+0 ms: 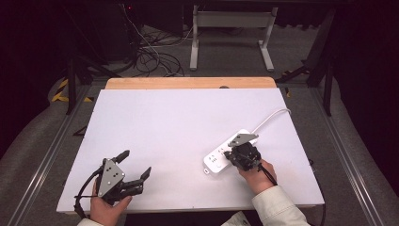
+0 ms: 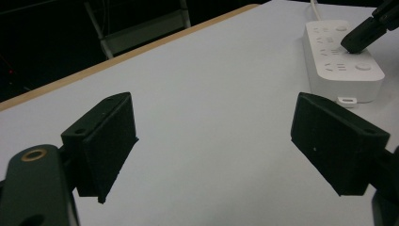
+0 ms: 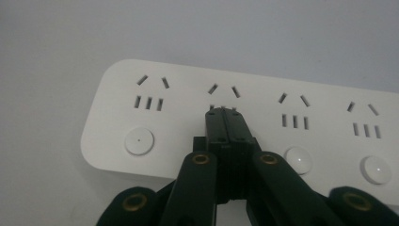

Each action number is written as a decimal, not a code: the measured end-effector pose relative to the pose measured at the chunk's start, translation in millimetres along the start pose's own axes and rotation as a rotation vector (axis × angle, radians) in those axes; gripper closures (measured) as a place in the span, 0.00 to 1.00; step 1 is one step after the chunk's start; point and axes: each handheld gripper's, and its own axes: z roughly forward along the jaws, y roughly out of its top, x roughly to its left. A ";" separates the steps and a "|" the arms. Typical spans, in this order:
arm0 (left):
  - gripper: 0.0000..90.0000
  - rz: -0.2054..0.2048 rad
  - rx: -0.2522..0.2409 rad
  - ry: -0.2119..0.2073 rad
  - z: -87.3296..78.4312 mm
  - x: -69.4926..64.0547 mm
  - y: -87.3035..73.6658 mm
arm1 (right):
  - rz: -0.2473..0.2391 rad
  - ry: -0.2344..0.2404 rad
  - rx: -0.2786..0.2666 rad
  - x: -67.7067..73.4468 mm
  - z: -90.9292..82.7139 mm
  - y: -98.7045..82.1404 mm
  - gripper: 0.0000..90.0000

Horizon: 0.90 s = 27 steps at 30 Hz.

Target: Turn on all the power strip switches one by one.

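- The white power strip [image 1: 227, 151] lies on the white counter [image 1: 179, 136] at the right of centre in the high view, set at a slant, with its white cable [image 1: 272, 117] curving off toward the upper right.
- The right gripper [image 1: 234, 154] sits over the strip in the high view, held by a hand [image 1: 258, 177] that enters from the lower right in a pale sleeve [image 1: 277, 207].
- In the right gripper view its jaws are pressed together with nothing between them, and their tips rest on the strip's top face at the second socket from the left of the frame, covering that socket's button.
- That view shows four socket groups in a row, and round buttons [image 3: 139, 141] below three of them.
- The left gripper [image 1: 135, 165] is at the lower left of the high view, well apart from the strip, in a hand [image 1: 109, 209] at the bottom edge.
- Its jaws stand wide apart and hold nothing; in the left gripper view bare counter lies between them.
- In the left gripper view the strip lies at the upper right of the frame with the right gripper's closed tip on it.
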 end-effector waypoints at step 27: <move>0.17 -0.006 -0.001 0.001 -0.6 0.4 0.2 | 0.000 0.084 -0.157 0.0 -32.9 5.4 1.00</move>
